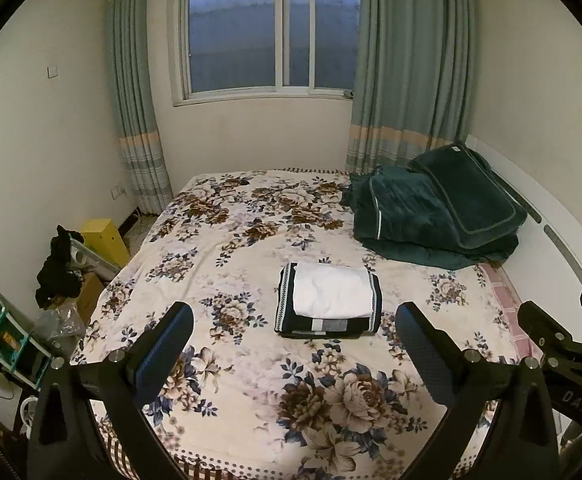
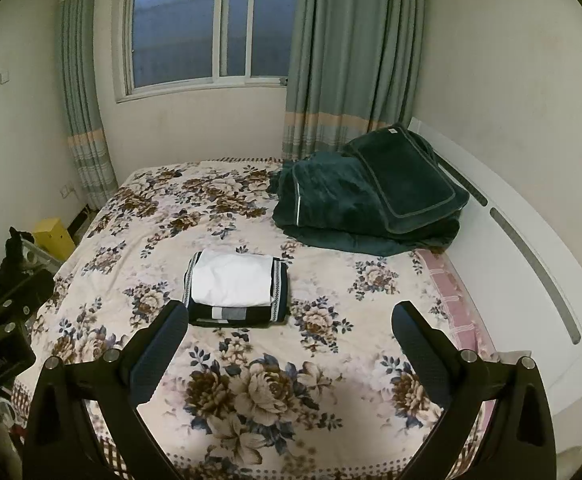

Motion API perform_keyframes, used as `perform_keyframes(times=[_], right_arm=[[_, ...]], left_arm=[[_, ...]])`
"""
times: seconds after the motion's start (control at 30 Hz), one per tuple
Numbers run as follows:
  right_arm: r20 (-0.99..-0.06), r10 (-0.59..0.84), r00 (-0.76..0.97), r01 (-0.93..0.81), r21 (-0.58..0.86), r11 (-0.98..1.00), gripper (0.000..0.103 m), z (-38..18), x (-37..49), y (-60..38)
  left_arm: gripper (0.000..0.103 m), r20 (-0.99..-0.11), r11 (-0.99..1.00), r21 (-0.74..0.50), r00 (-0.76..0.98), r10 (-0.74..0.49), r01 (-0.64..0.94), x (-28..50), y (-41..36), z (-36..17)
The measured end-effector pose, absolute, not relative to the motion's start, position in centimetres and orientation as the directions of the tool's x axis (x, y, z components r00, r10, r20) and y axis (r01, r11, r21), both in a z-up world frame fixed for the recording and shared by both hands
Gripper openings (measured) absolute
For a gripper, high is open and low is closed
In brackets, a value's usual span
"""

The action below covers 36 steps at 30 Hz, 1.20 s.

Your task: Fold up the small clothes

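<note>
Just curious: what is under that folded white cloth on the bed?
The white cloth lies on a folded dark garment with patterned trim, which rests on the floral bedspread. Anything folded inside or beneath stays hidden.

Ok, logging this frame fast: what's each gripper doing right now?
Left gripper: open, holding nothing, above the bed.
Right gripper: open, holding nothing, near the folded clothes.

Right hand-held gripper (image 2: 291, 330) hovers spread wide over the floral bedspread (image 2: 331, 360), near the folded clothes stack (image 2: 237, 290).
</note>
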State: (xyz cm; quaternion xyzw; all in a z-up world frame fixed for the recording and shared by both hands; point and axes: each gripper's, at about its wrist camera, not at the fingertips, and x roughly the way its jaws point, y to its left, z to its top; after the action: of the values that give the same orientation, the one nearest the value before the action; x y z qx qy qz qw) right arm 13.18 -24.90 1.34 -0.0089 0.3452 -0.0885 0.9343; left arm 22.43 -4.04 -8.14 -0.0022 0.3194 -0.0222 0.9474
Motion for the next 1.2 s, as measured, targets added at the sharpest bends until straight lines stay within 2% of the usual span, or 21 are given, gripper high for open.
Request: perform_keyframes(times=[1.2], right_arm=[[-0.640, -0.155, 0.752, 0.145, -0.069, 0.987, 0.103, 1.27, 13.28, -24.51]], left_arm=[[0.103, -0.596, 1.000, -0.007, 0.802, -0.027, 0.028, 21.77, -4.47, -7.76]])
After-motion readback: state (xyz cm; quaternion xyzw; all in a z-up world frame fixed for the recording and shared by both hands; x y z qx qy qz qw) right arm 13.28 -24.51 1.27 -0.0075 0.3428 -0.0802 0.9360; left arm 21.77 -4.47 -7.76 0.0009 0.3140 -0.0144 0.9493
